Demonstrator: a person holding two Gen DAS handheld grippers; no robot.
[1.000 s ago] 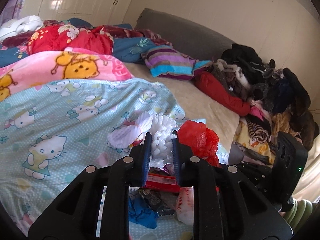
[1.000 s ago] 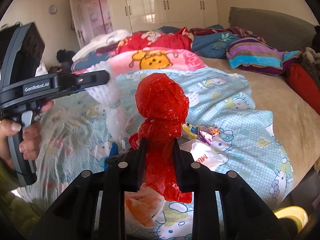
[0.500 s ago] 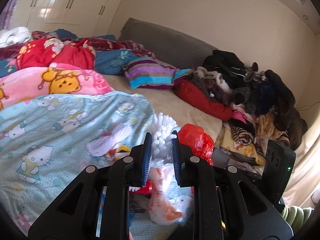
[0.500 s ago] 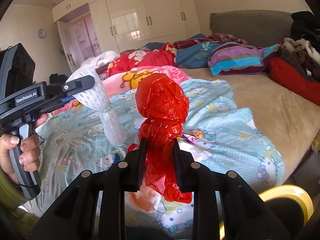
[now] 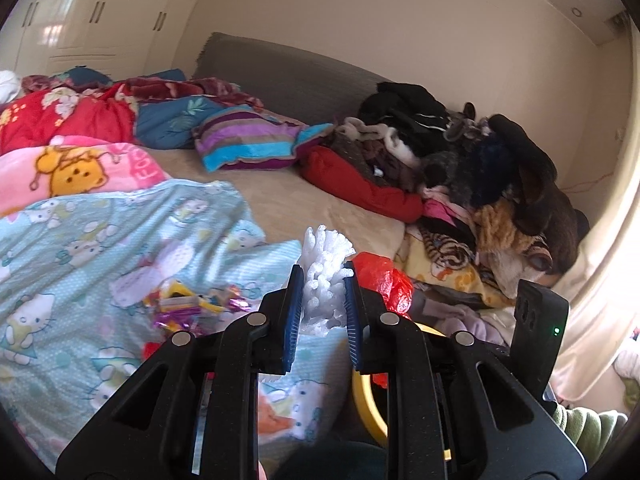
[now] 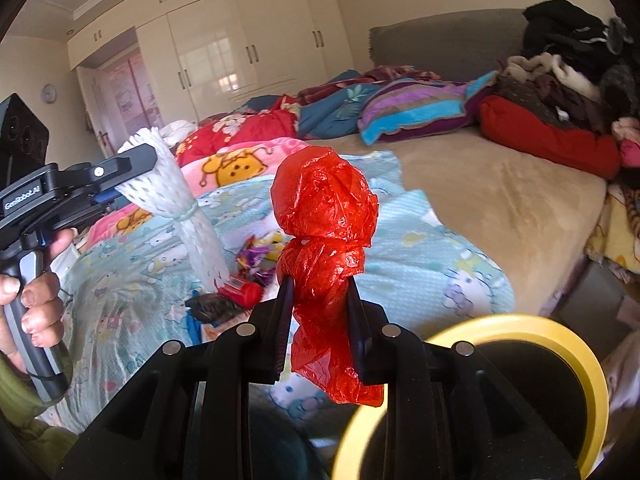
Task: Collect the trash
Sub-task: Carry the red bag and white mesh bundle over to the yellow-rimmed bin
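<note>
A: What is each hand carrying?

B: The left gripper (image 5: 320,276) is pinched on a white foam fruit net (image 5: 324,256), its jaws squeezing the mesh near one flared end; in the right wrist view the net (image 6: 176,200) hangs down from that grip, cinched in the middle by a band. The right gripper (image 6: 318,292) is clamped on a crumpled red plastic bag (image 6: 324,216), which stands bunched above the jaws with a tail drooping below.

A: How will those 2 pieces handle?

B: Both look very light and soft. The net should compress and spring back, so a grip near the cinched waist seems safest. The bag's film looks slick and could slide out; taking it at the twisted neck, as now, seems best.

A: Where is the rest?

B: Candy wrappers (image 5: 188,304) and a red packet (image 6: 240,292) lie on the cartoon-cat blanket (image 5: 80,248). A yellow-rimmed bin (image 6: 560,344) sits just beside the bed, below the bag.

A: Any writing?

B: "GenRobot.AI" on the left gripper's body. The packet's print is unreadable.
</note>
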